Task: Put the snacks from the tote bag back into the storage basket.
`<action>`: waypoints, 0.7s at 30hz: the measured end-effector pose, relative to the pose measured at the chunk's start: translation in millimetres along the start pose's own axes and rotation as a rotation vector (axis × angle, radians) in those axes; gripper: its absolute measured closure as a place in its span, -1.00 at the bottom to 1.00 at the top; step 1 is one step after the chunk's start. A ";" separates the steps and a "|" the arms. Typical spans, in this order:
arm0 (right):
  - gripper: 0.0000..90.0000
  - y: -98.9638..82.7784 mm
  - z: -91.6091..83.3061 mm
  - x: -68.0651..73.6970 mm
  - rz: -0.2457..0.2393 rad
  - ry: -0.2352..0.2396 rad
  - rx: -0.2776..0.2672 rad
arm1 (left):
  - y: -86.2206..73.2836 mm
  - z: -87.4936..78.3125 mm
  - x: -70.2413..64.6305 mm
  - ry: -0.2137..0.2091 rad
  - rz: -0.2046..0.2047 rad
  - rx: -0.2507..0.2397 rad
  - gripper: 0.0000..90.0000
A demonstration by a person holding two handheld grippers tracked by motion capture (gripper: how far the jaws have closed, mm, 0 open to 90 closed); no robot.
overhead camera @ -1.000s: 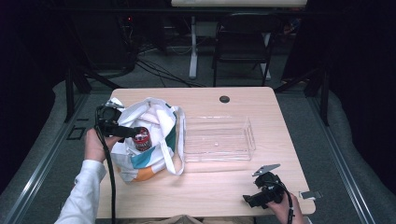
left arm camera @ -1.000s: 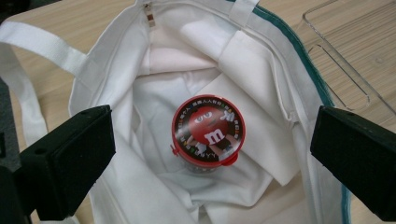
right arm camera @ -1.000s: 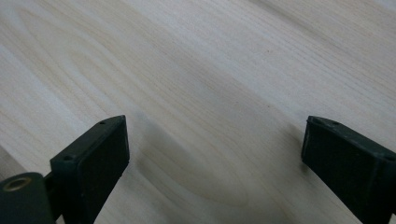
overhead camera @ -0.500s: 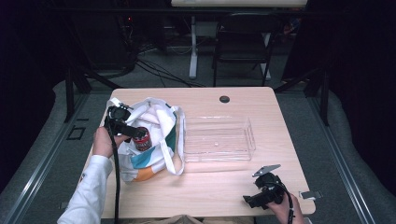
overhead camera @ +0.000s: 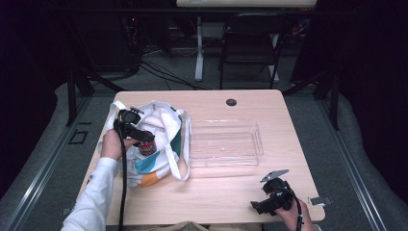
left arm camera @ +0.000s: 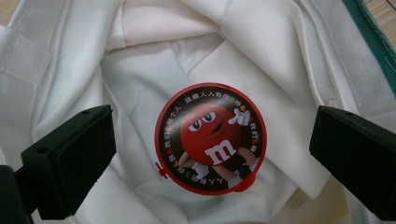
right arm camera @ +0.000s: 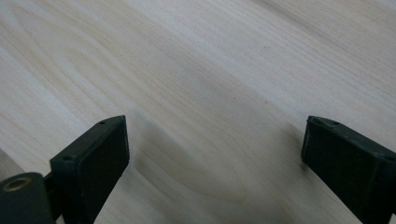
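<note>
A white tote bag [overhead camera: 161,144] with teal and orange print lies at the table's left. Inside it sits a round red-lidded candy tub [left arm camera: 210,137] showing a red cartoon figure, seen in the high view as the candy tub [overhead camera: 146,147]. My left gripper [overhead camera: 139,137] hangs over the bag's mouth; in the left gripper view the left gripper [left arm camera: 210,158] stands open, its jaws on either side of the tub and apart from it. My right gripper [overhead camera: 262,207] rests near the table's front right edge. In the right gripper view the right gripper [right arm camera: 215,163] is open over bare wood.
A clear plastic tray [overhead camera: 225,143] lies empty at the table's middle, just right of the bag. A black grommet [overhead camera: 231,102] marks the far edge. A small clip [overhead camera: 320,199] lies at the front right corner. A chair [overhead camera: 250,43] stands beyond the table.
My left gripper has moved right and over the bag's opening, coming down around the candy tub. The right gripper has stayed where it was.
</note>
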State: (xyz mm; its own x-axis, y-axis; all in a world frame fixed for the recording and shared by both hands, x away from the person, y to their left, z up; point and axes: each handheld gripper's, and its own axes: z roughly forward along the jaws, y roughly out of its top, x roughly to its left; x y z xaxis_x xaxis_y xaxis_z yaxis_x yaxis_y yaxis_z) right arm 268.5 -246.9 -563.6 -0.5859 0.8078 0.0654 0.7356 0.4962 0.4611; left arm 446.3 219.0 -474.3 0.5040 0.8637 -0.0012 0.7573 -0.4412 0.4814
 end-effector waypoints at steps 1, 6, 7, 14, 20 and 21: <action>-0.84 -0.3 -0.5 -0.2 0.001 -0.009 -0.003 | -0.1 1.0 -0.6 0.002 0.005 0.004 -0.98; -0.84 -0.6 -2.5 -0.8 0.005 -0.011 -0.011 | -1.4 5.7 -1.8 0.021 0.008 0.017 -0.98; -0.84 -1.1 -1.4 -0.2 0.016 -0.009 -0.025 | -1.6 6.3 -1.8 0.025 0.003 0.018 -0.96; -0.84 0.1 -2.5 -1.1 0.001 -0.007 -0.005 | -3.1 12.7 -0.7 0.021 0.000 0.034 -0.88; -0.84 -0.3 -2.6 -1.3 0.001 0.000 -0.009 | -3.1 14.8 -0.3 0.034 -0.011 0.036 -0.69; -0.84 -0.7 -2.3 -0.9 0.009 -0.003 -0.016 | -3.2 15.2 -0.3 0.036 -0.012 0.037 -0.66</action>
State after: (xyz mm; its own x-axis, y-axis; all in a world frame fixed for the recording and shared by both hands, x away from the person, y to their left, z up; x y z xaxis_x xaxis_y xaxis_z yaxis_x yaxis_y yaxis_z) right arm 267.7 -248.7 -561.9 -0.5785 0.8129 0.0670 0.7350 0.4838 0.4751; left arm 450.0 216.5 -489.3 0.4800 0.8769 0.0254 0.7783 -0.4391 0.4488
